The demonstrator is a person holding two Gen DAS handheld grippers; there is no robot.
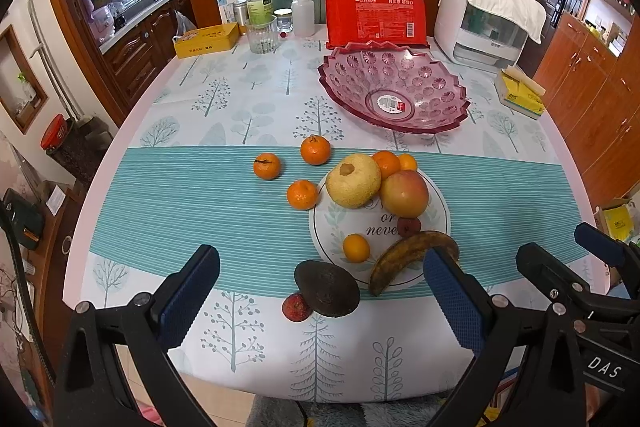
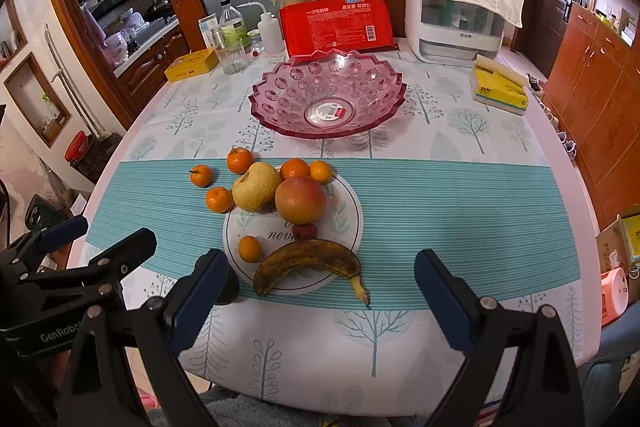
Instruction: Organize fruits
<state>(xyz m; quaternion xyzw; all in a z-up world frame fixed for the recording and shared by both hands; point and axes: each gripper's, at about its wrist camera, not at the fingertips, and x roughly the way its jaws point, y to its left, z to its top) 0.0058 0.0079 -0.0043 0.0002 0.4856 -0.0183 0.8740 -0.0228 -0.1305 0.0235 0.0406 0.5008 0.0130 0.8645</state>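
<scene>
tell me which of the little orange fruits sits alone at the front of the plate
The small orange fruit beside the banana. The other oranges lie behind the pear and apple or off the plate to the left.

Both fisheye views look from the near edge of the table, past their own 2 fingers, toward the pink glass bowl and the glass door behind it. The left wrist view sits left of the bowl's line, so the bowl falls right of centre; the right wrist view faces it almost squarely. Each stands well back from the bowl, tilted down. Both share the bowl, the white plate before it, and the other gripper's fingers at a lower corner.
</scene>
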